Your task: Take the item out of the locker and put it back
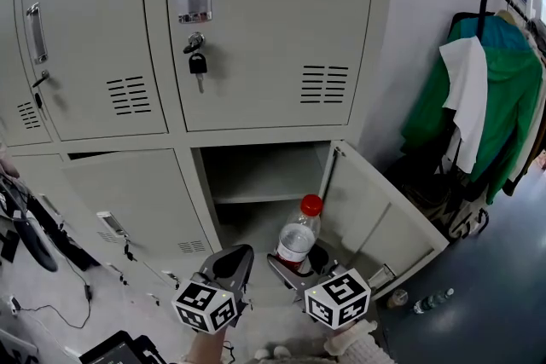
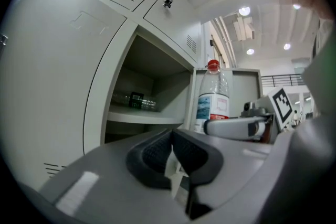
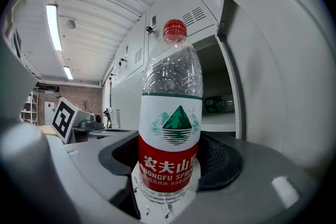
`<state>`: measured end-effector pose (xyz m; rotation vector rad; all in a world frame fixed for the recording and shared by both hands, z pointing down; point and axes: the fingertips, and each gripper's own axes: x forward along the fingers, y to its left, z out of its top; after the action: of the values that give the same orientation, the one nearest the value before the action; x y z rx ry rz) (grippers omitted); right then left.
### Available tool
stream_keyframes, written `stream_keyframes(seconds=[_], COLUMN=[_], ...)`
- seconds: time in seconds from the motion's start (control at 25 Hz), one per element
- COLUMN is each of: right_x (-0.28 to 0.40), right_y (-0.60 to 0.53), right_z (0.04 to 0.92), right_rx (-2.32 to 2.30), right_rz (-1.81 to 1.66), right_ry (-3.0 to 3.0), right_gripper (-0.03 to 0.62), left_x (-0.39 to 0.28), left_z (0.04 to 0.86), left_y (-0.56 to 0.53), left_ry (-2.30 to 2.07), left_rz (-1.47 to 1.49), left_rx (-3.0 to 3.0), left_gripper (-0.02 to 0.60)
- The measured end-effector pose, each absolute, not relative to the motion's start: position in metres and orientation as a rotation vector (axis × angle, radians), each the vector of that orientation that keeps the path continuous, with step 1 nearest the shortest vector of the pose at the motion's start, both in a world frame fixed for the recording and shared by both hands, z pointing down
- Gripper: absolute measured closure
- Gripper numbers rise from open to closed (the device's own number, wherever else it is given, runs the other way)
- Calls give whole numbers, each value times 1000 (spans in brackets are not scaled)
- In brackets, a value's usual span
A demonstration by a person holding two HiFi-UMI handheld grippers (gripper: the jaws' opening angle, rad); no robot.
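A clear water bottle [image 1: 299,236] with a red cap and a red-and-white label stands upright in my right gripper [image 1: 300,266], just in front of the open lower locker [image 1: 256,175]. In the right gripper view the bottle [image 3: 170,128] fills the middle, and both dark pads [image 3: 220,160] press on its lower label. My left gripper [image 1: 235,258] hangs to the left of the bottle, apart from it. Its pads [image 2: 157,152] meet with nothing between them. From the left gripper view the bottle [image 2: 212,97] shows to the right, before the locker's shelf [image 2: 142,118].
The locker's door [image 1: 375,217] stands swung out to the right. A dark, clear item [image 2: 134,101] lies on the shelf inside. A key [image 1: 197,64] hangs from the upper door. A rack of green and white clothes [image 1: 486,98] stands at right, with small bottles [image 1: 431,301] on the floor.
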<state>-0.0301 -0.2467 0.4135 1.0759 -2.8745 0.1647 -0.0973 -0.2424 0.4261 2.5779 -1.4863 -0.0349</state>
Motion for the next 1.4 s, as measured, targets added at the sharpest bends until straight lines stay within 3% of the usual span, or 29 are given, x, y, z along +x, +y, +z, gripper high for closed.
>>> stream_keyframes(seconds=[1.4], right_x=[-29], right_y=[-242], right_z=[417], right_rx=[1074], right_rz=[200], right_ry=[-2866], right_gripper=[279], left_x=[-89], left_z=[417], left_y=[-233], left_ry=[-1382], left_rz=[-77], left_rx=[2616], left_gripper=[574])
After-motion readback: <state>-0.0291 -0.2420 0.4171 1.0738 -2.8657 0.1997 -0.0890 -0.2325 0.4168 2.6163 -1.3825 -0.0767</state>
